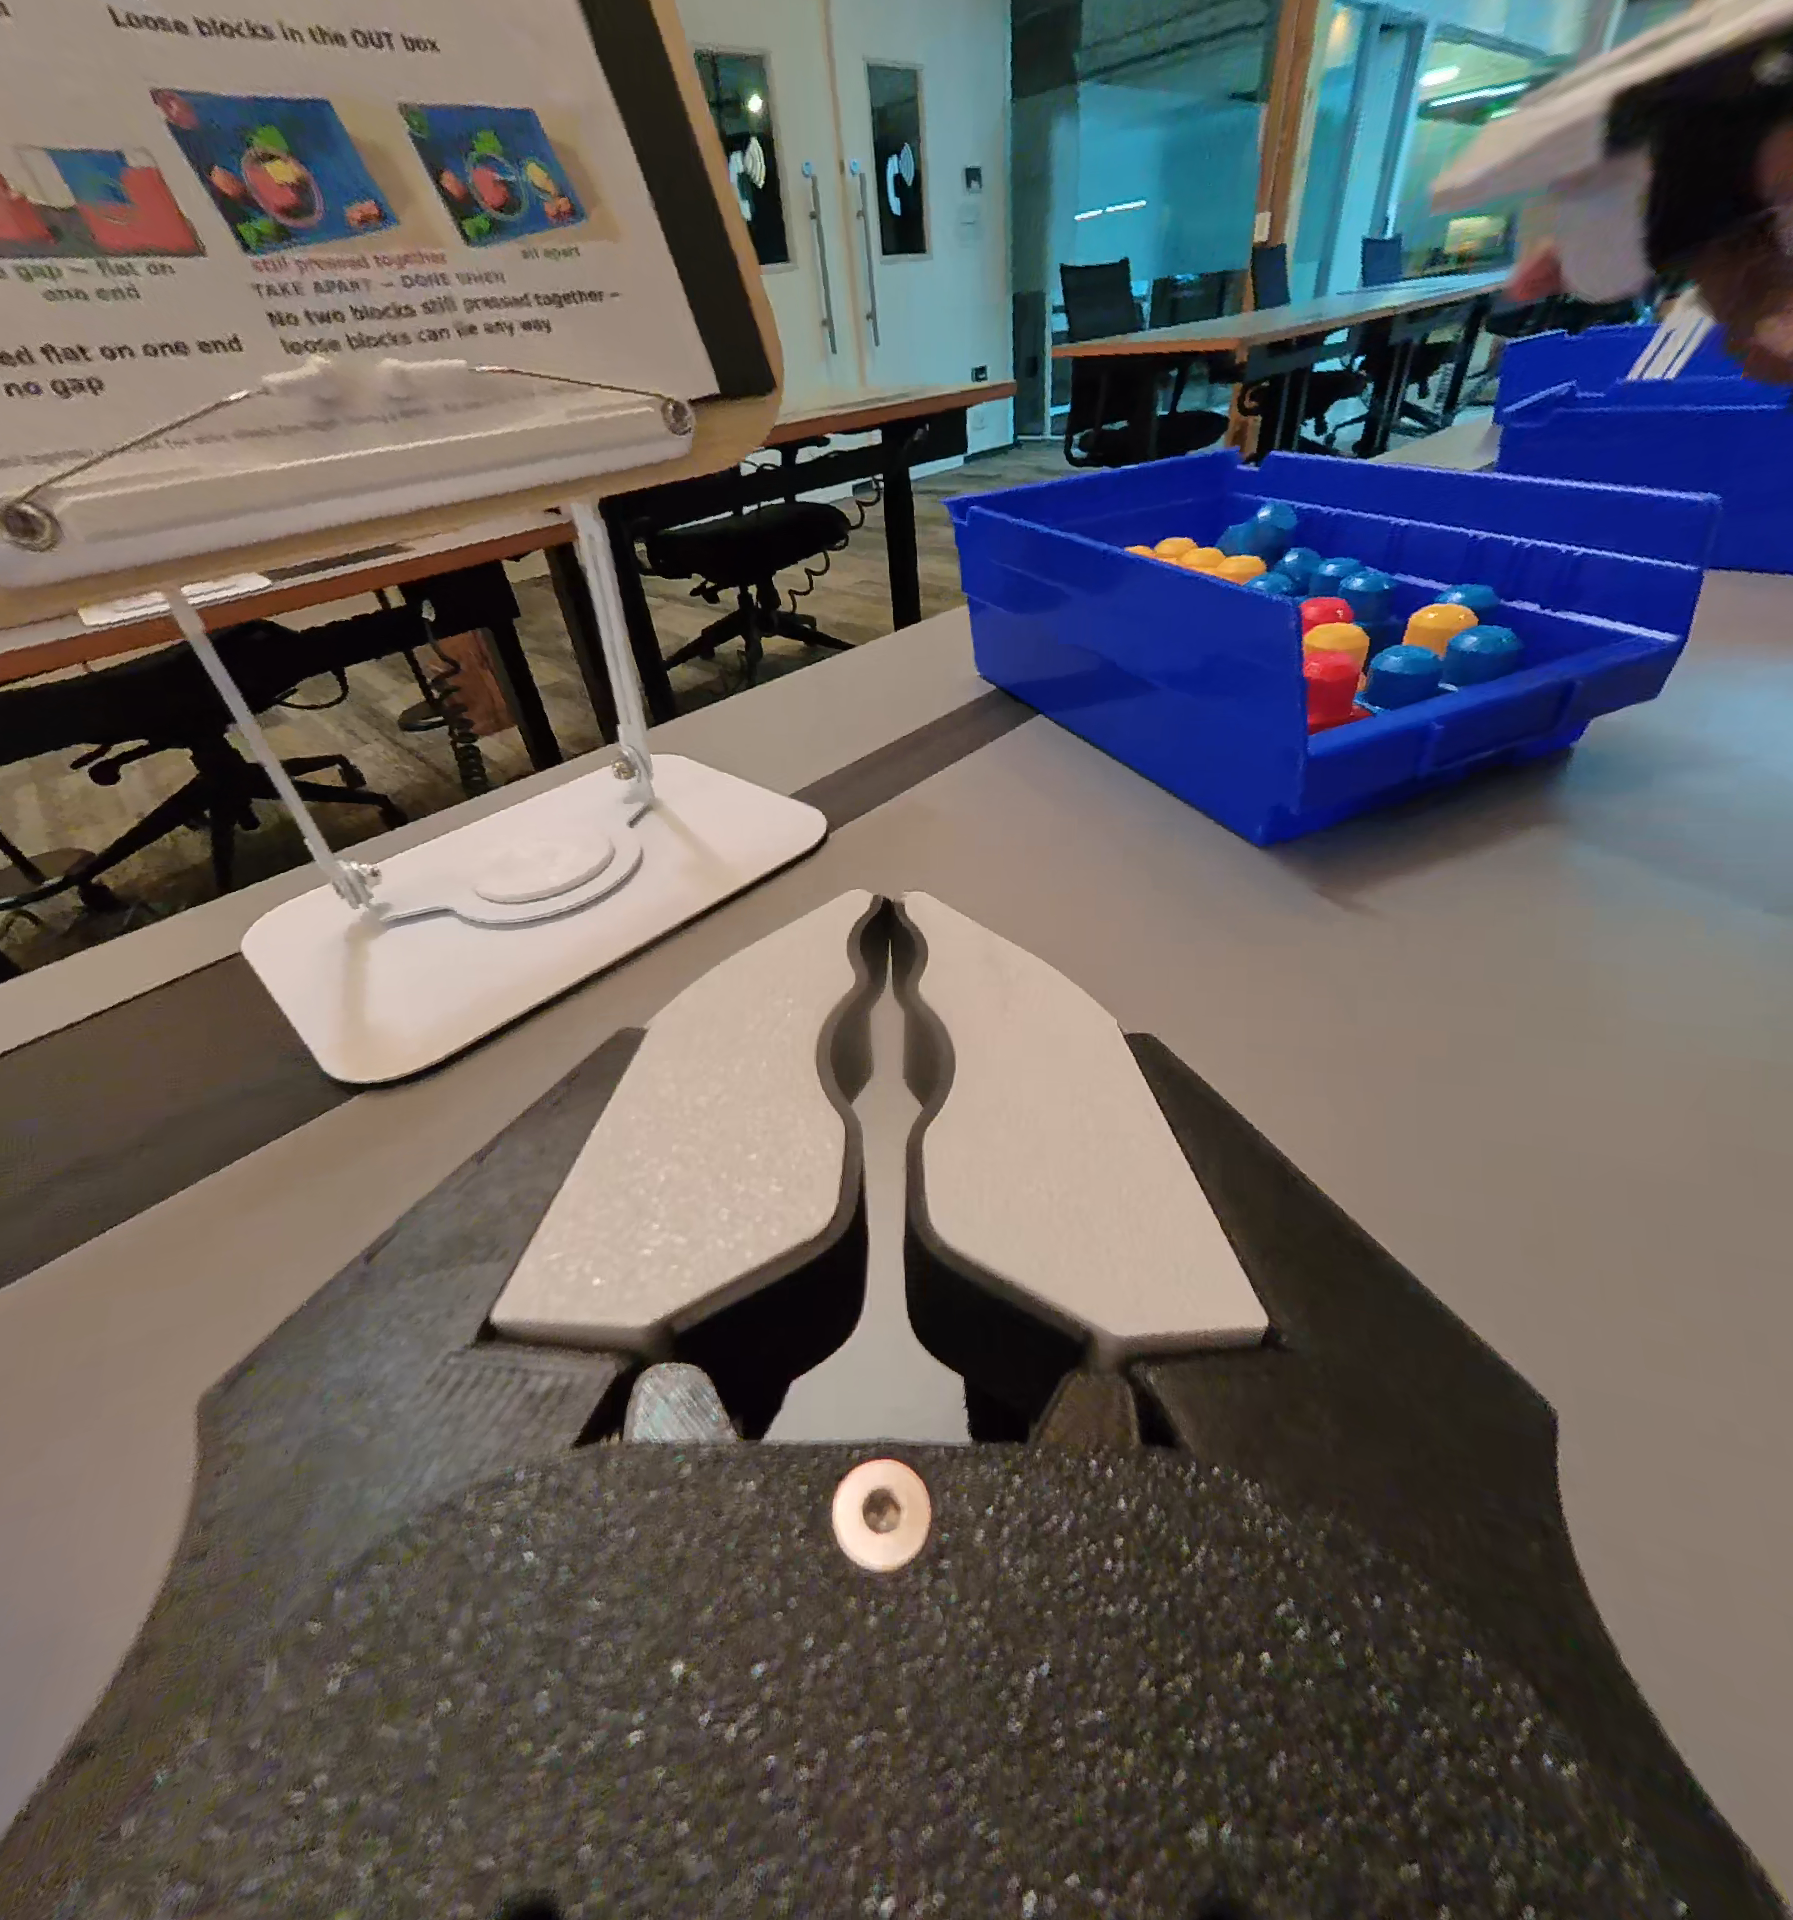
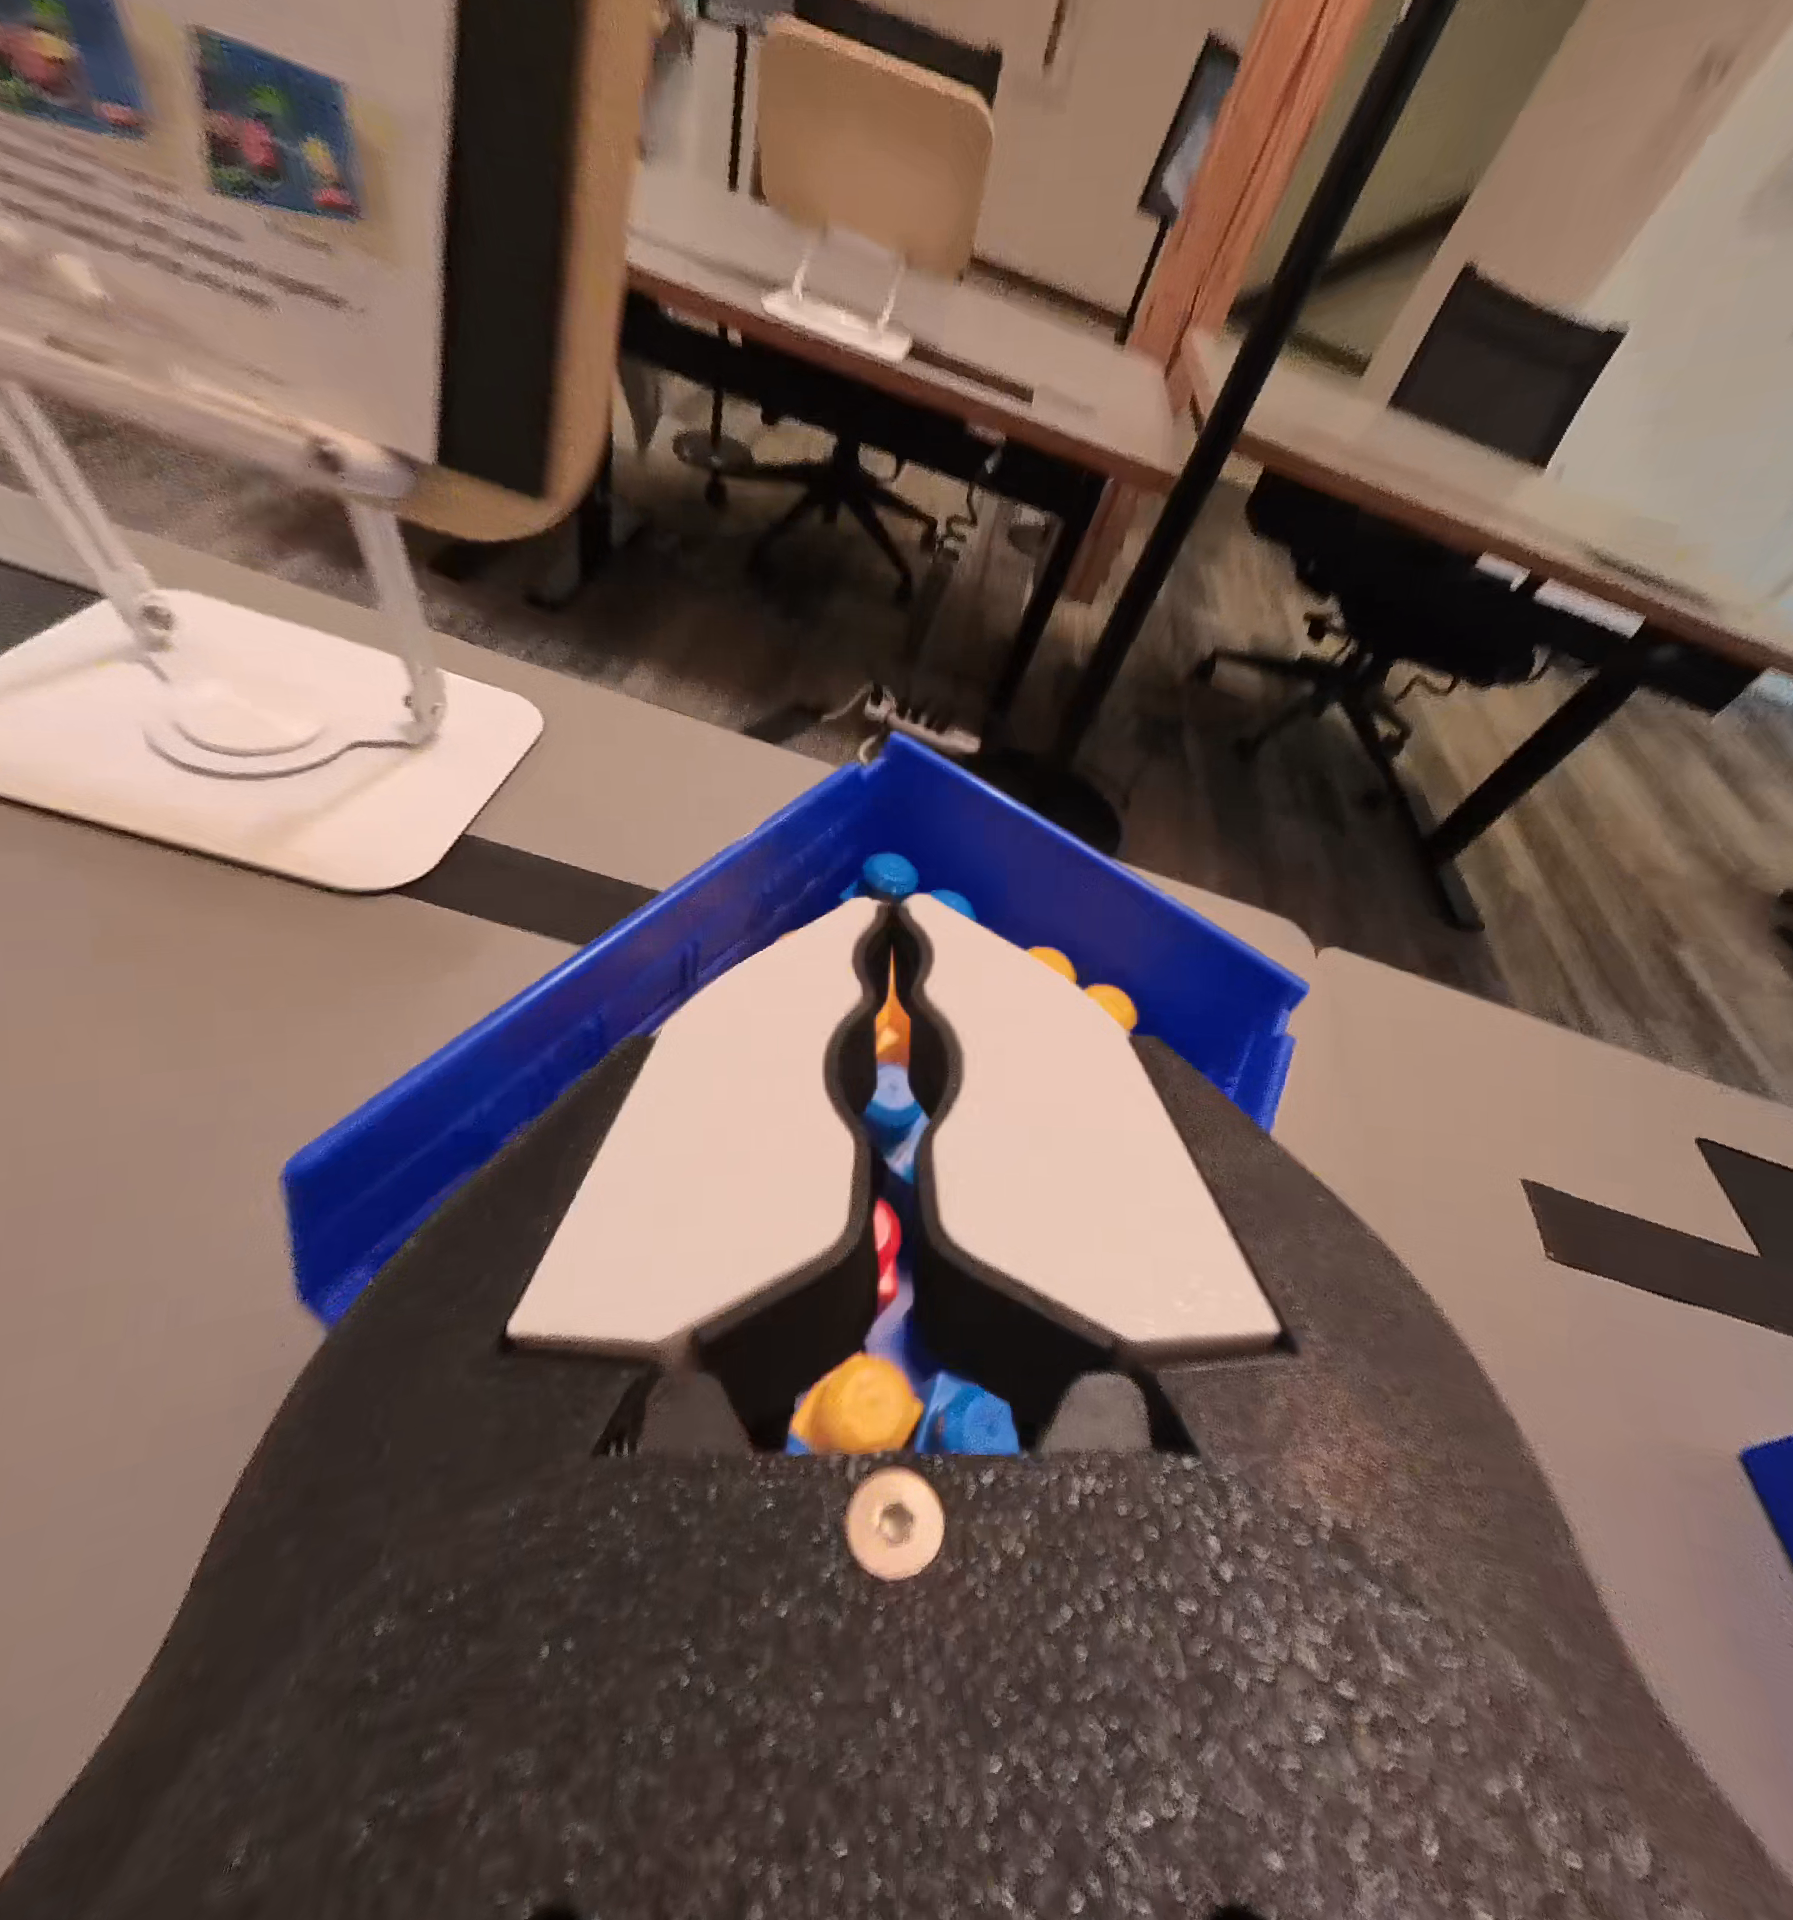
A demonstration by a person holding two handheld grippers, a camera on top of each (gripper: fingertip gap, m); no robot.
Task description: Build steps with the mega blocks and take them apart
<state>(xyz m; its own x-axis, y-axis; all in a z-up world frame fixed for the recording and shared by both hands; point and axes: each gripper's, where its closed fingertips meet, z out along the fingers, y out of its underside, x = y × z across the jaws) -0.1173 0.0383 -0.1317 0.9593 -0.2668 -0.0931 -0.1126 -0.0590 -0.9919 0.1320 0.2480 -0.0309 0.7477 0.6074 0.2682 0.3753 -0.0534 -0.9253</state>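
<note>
Left claw (image 1: 890, 906), tips together and empty, low over the grey table (image 1: 1287, 1039). Right claw (image 2: 890, 909), likewise closed and empty, above the blue bin (image 2: 580, 1029) holding the mega blocks (image 1: 1380, 623). White document stand (image 1: 518, 935) at left.

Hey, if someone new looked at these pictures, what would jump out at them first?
Probably the blue bin on the grey table, filled with red, yellow and blue blocks. The right gripper hangs right above it, jaws shut. To the left stands a white stand holding an instruction sheet.
</note>
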